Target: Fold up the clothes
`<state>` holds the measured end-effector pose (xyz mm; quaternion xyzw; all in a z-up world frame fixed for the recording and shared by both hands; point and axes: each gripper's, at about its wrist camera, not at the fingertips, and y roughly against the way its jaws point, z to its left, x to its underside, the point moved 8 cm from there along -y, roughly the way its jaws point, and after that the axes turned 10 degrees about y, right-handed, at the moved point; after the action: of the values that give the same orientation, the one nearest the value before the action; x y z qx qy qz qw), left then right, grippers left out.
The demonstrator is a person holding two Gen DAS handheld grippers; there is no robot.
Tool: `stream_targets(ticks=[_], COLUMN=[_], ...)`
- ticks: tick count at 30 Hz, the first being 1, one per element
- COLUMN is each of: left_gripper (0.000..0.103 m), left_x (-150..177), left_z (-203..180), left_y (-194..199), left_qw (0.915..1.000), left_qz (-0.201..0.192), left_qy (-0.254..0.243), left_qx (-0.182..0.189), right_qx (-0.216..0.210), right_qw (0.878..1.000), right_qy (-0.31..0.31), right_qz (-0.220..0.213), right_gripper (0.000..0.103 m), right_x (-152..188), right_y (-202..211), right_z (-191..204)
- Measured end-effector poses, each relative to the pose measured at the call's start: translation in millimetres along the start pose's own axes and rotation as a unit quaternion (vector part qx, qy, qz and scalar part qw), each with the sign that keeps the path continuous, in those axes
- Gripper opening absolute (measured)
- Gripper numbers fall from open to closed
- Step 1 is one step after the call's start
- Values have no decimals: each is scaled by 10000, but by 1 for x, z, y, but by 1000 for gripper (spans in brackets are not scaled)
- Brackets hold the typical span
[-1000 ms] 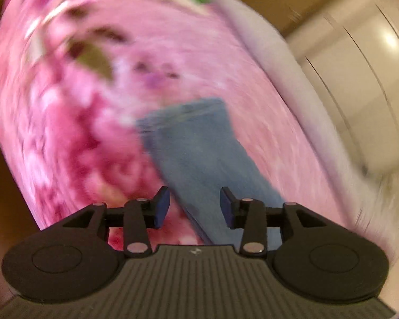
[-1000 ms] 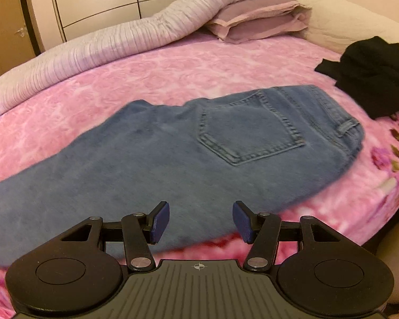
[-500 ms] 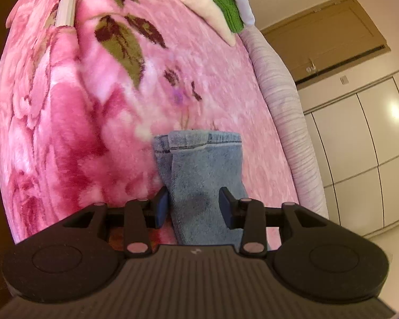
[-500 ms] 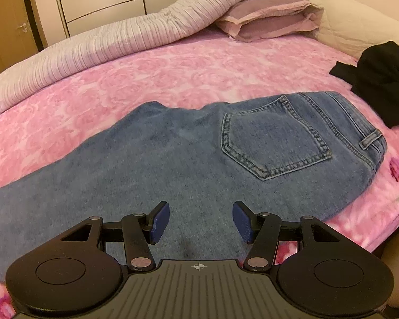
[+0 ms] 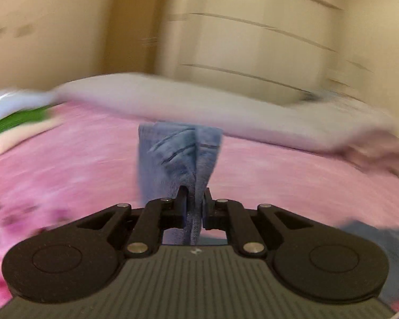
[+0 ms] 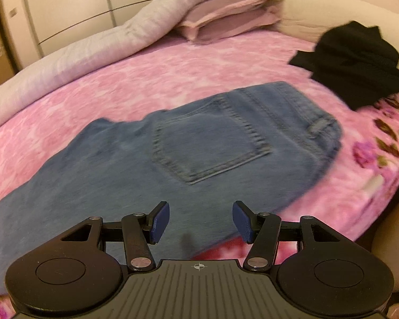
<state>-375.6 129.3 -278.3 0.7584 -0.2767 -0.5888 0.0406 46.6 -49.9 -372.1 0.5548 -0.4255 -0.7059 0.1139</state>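
Blue jeans lie folded lengthwise on a pink flowered blanket, back pocket up, waist to the right. My right gripper is open and empty, just above the jeans' near edge below the pocket. My left gripper is shut on the jeans' leg end, which stands up bunched above the blanket; this view is blurred by motion.
A black garment lies at the bed's right side. A grey rolled duvet and pink pillows line the far side. Wardrobe doors stand behind. Green and white clothes lie at the far left.
My left gripper has closed on the leg end and lifted it off the blanket, swinging the view toward the wardrobe. My right gripper stayed open over the jeans and shifted slightly.
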Motion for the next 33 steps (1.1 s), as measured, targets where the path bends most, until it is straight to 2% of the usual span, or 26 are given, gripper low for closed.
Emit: stream_targets(ticks=[1,3,5,7,9,11,13,15,17,20,22,25,28,29,33], left_gripper=[9,15,16,15,18,19,20,21,20,20,20,20,20,20,20], left_x=[19,65,124,161,158,145,124,106,92,74,68,64,64,65,70], left_z=[-29,-79,-110,-122,-126,-117,-100,-77,-44,7,33,55,67,69,76], left_y=[-8,-28,-56,-63,-47,-33,-15,-5,-1,2,-2,-6,-8,-9,-13], left_qw=[9990,9914,9775,9670,9693,9634,9632,9692,9757,9820,9817,9794,9770,9763,9727], left_qz=[244,875,1746,2285,2080,2223,2168,2060,1973,1832,1787,1779,1818,1840,1932], left_qy=[-137,-400,-592,-638,-708,-568,-414,-352,-211,262,624,951,1107,1129,1271], left_qx=[337,892,1020,932,1108,1385,1533,1304,928,375,210,126,142,155,211], right_qx=[17,7,-42,-97,-148,-204,-280,-528,-1094,-1875,-2332,-2999,-3636,-3660,-3530], right_qw=[10000,9999,9998,9997,9995,9993,9989,9973,9911,9737,9572,9249,8836,8822,8932], right_qy=[-48,-115,-170,-221,-280,-314,-382,-508,-762,-1251,-1613,-2142,-2650,-2657,-2491], right_qz=[-12,-23,-13,16,-11,-52,-38,-13,60,327,574,940,1297,1312,1246], right_gripper=[57,57,57,57,57,57,57,57,57,56,56,56,56,56,56], right_x=[0,0,2,4,5,6,8,9,9,16,23,33,41,41,38], right_y=[1,4,5,6,10,11,9,7,5,-1,-7,-14,-20,-22,-30], right_z=[-6,-12,-15,-16,-18,-18,-15,-5,14,43,62,89,116,121,135])
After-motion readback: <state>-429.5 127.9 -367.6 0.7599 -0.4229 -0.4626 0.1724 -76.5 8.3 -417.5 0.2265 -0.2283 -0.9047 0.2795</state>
